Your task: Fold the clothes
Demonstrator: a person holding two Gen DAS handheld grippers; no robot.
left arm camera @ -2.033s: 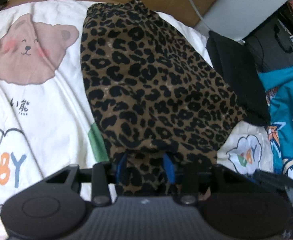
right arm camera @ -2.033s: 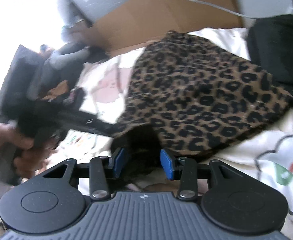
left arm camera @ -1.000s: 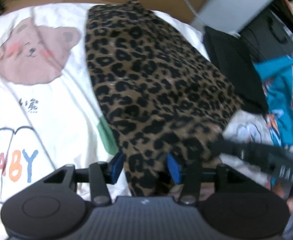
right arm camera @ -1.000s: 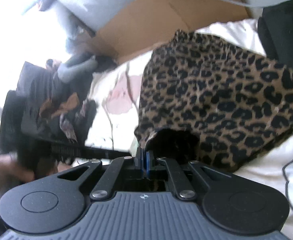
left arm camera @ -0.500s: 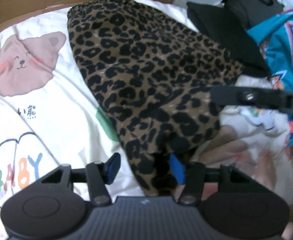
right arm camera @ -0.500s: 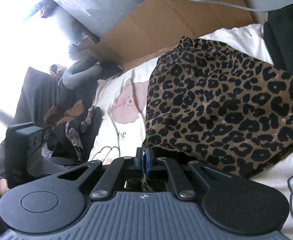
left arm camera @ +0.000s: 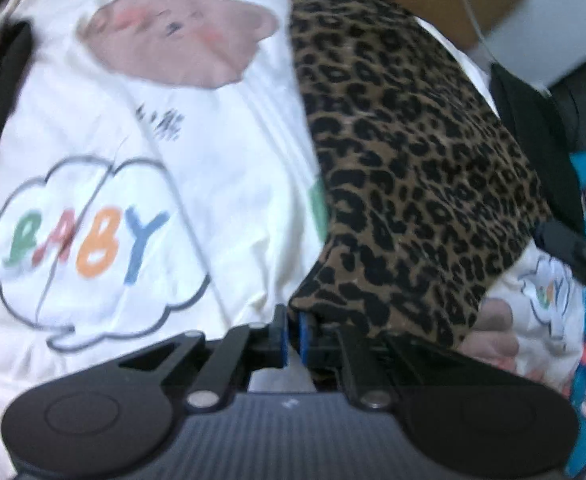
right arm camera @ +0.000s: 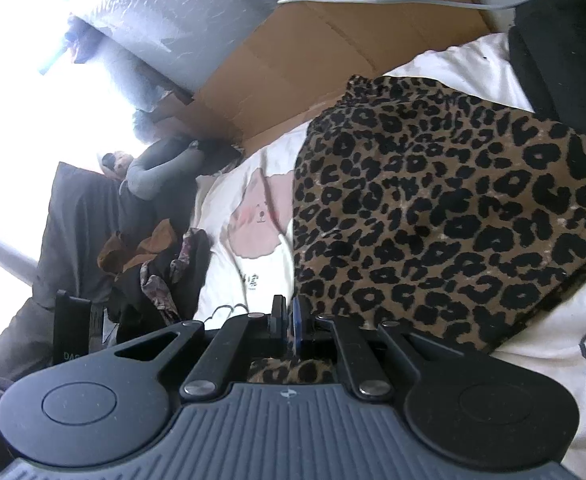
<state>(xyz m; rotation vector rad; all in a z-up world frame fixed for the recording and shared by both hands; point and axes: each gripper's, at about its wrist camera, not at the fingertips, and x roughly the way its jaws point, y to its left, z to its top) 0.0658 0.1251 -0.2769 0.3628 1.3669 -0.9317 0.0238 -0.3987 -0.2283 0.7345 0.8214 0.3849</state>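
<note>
The leopard cloth point(left arm camera: 405, 160) lies on the white sheet point(left arm camera: 221, 160), right of its bear print. The left gripper point(left arm camera: 292, 334) is closing on the cloth's near corner. The right gripper point(right arm camera: 289, 326) pinches its near edge. Only the left view shows "BABY" letters; only the right shows a clothes pile point(right arm camera: 153, 264).

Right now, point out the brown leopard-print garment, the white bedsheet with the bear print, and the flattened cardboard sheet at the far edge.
Brown leopard-print garment point(left arm camera: 409, 184), left wrist view, middle of the fabric.
White bedsheet with the bear print point(left arm camera: 229, 168), left wrist view, bare white stretch below the bear.
Flattened cardboard sheet point(right arm camera: 333, 56), right wrist view, its flat face.
</note>
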